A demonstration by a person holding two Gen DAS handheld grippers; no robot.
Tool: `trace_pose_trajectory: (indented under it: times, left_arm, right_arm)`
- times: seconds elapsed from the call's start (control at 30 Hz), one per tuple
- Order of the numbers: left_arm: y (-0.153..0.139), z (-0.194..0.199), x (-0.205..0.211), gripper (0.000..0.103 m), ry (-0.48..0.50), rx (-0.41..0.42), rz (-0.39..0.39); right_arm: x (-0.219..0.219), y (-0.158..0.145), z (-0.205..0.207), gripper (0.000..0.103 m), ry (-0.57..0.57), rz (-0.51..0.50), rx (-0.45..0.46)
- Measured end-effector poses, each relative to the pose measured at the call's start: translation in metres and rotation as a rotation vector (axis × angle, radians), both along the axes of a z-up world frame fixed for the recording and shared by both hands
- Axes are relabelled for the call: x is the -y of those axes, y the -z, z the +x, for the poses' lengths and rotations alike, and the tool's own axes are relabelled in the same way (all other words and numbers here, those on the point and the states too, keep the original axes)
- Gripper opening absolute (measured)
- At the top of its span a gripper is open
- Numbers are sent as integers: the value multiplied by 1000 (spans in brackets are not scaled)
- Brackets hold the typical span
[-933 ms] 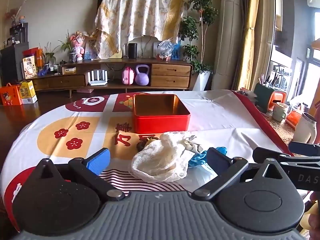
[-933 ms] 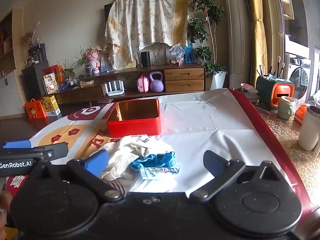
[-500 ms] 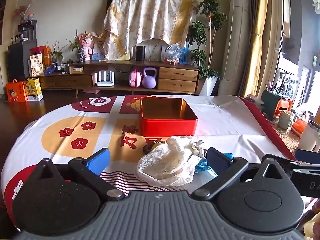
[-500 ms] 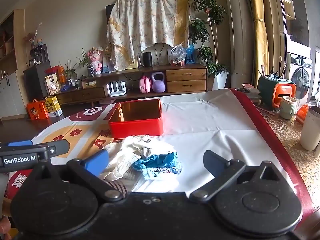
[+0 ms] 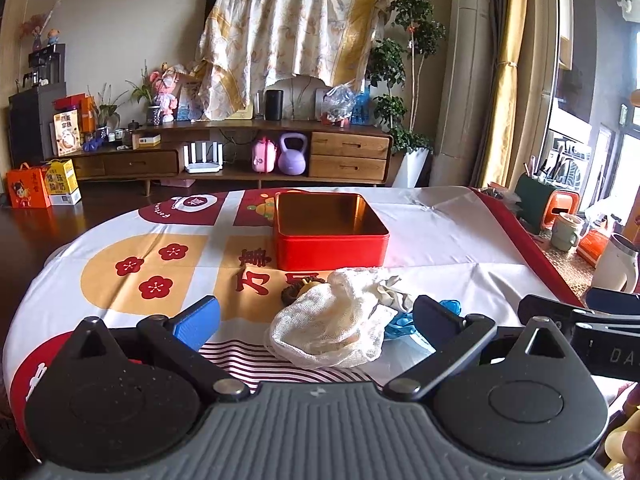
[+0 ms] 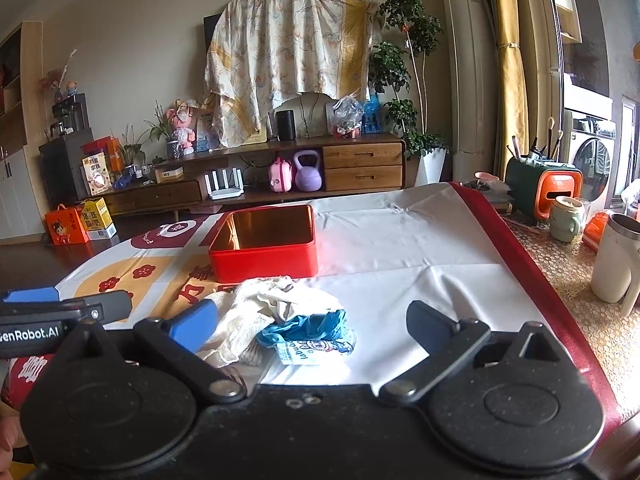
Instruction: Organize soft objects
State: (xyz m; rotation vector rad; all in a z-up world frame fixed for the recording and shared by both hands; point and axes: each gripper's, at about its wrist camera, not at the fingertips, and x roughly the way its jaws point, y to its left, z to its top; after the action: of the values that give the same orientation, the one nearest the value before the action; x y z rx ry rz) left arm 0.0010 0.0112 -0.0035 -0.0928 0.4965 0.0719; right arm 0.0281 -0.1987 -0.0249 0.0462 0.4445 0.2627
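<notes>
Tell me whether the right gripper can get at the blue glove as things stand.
Probably yes. The right gripper has its jaws open, and the blue glove lies on top of the pile right ahead between them, uncovered. Only the white cloth crowds its left side.

Left gripper (image 5: 316, 322) and right gripper (image 6: 312, 326) gape wide.

We see only a sliver of the dark brown ring-shaped object (image 5: 295, 290), tucked behind the cream gauze cloth (image 5: 328, 328). The crumpled blue plastic glove (image 5: 404, 320) sits partly behind the left gripper's dark finger (image 5: 434, 316). The printed white packet's (image 6: 310, 350) lettering is too small to read.
</notes>
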Motion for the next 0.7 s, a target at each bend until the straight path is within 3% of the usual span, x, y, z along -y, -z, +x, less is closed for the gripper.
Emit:
trace_pose_trajectory:
  times: [0.7]
  left_arm:
    - [-5, -5, 4, 103, 41, 1, -13]
  right_arm:
    - [-2, -6, -8, 100, -16, -1, 27]
